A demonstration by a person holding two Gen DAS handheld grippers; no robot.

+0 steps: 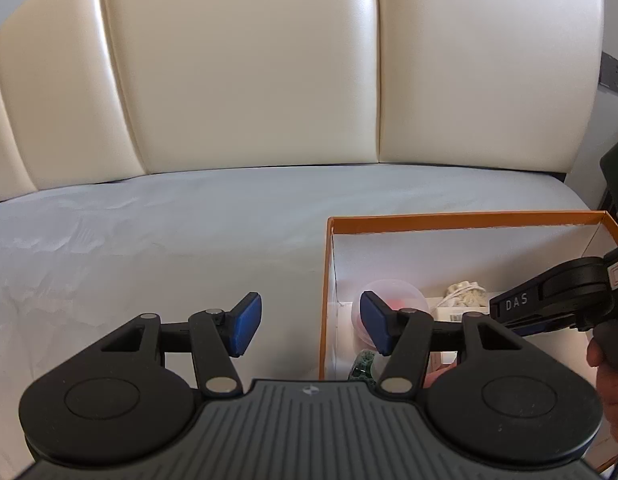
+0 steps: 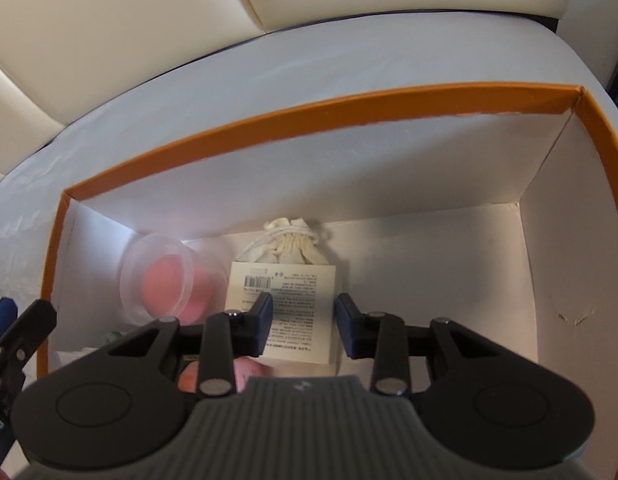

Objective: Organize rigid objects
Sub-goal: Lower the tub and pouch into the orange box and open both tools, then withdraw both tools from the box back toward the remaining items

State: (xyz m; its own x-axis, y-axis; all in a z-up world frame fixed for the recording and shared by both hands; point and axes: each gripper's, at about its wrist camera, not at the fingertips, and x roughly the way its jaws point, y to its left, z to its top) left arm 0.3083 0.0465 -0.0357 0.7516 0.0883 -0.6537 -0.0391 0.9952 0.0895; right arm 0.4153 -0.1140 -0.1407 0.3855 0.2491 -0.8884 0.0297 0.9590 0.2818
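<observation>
Our right gripper (image 2: 303,326) hangs inside the box (image 2: 321,106) with its blue pads (image 2: 263,322) parted and nothing between them. Seen past the gap, a white card (image 2: 283,304) printed with a barcode and small text lies flat on the box floor, its width nearly filling the space between the pads; whether the pads touch it, we cannot tell. At twelve o'clock from the fingers, just beyond the card's far edge, a small cream drawstring pouch (image 2: 291,246) sits against the back wall. At ten o'clock a clear plastic cup (image 2: 165,278) lies on its side with something pink in it, beside the card's left edge.

Our left gripper (image 1: 311,322) hovers wide open and empty, straddling the box's left wall (image 1: 327,300): its left pad (image 1: 245,326) over the pale sheet (image 1: 149,240), its right pad (image 1: 375,322) over the inside. The cup (image 1: 393,296) lies right behind that pad. At three o'clock, our right gripper (image 1: 549,300) reaches into the box.
</observation>
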